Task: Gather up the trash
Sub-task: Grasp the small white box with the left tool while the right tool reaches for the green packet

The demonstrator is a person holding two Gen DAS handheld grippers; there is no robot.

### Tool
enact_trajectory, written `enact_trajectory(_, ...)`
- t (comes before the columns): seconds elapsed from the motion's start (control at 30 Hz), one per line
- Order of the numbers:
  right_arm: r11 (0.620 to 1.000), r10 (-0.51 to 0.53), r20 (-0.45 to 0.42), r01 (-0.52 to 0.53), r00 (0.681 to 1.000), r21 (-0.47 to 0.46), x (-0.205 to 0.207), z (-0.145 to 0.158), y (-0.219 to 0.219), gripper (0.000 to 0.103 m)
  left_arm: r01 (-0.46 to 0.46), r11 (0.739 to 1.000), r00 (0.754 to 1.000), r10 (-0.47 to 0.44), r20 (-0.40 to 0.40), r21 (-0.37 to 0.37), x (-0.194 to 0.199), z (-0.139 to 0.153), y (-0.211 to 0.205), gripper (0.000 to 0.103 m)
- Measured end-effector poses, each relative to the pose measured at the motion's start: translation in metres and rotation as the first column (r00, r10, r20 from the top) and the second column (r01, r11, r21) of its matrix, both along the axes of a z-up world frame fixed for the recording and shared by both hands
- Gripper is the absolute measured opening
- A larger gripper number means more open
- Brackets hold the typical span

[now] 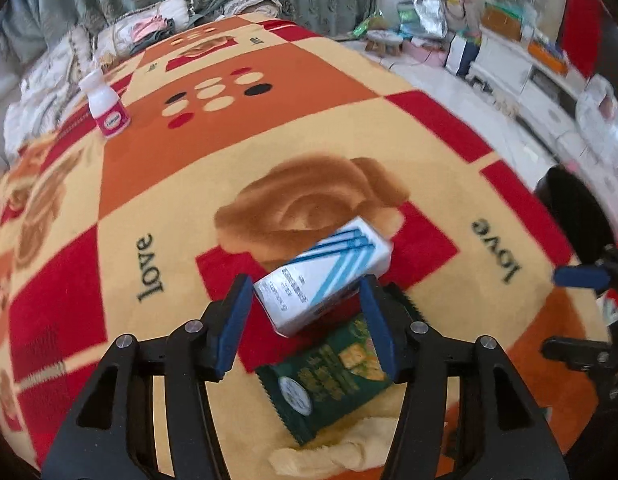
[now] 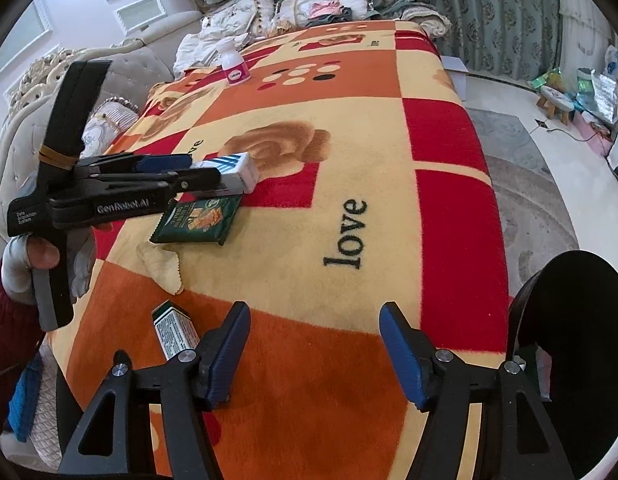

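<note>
Across the bed, a big fleece blanket [image 2: 349, 128] in red, orange and cream squares, printed with roses and the word "love", fills both views. At its right edge the right wrist view shows a black round bin [image 2: 581, 320] close to the camera; the left wrist view catches only a dark sliver of it [image 1: 577, 216].

On the blanket, the white tissue pack with blue stripes [image 1: 325, 272] lies tilted, its lower end overlapping the green snack wrapper [image 1: 329, 376]. The left gripper [image 1: 305, 320] stands spread around the pack, blue pads on either side; the right pad looks to be at the pack's corner, the left pad stands clear, so nothing is clamped. From the right wrist view the same gripper [image 2: 213, 176] comes in from the left, gripped by a gloved hand [image 2: 41, 264], its tips over the tissue pack [image 2: 233, 172].

Only the right wrist view shows a small green-and-white box [image 2: 175, 328] just beside the right gripper [image 2: 315, 352], whose jaws stand released over bare orange blanket. A crumpled cream tissue [image 2: 161, 264] lies just below the wrapper [image 2: 199, 220].

Far off near the pillows stands a small white bottle with a pink label [image 1: 105, 104].
</note>
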State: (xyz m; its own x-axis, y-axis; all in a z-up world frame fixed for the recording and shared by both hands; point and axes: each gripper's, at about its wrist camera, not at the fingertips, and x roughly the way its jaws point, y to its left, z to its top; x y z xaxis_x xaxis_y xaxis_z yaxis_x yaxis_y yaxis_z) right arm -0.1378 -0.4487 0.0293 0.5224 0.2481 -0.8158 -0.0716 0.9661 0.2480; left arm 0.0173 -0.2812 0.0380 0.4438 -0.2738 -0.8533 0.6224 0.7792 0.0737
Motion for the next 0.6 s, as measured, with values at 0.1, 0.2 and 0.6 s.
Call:
enact_trajectory(0.1,1.0,0.001,-0.001,-0.001,1.0,0.004,0.003,0.0,0.0,0.065,-0.006,1.0,1.0,0.006,-0.019,-0.011,0.008,-0.001,-0.001,0.054)
enact_trajectory(0.2,1.0,0.005,-0.003,-0.005,1.0,0.004,0.009,0.0,0.001,0.065,-0.034,0.999,0.999,0.032,-0.042,-0.035,0.016,-0.002,0.001,0.047)
enact_trajectory(0.6,0.992,0.126,-0.003,-0.126,0.992,-0.021,0.045,-0.001,0.045,0.065,-0.219,0.967,0.974,0.208,-0.092,-0.13,0.024,0.009,0.064,0.035)
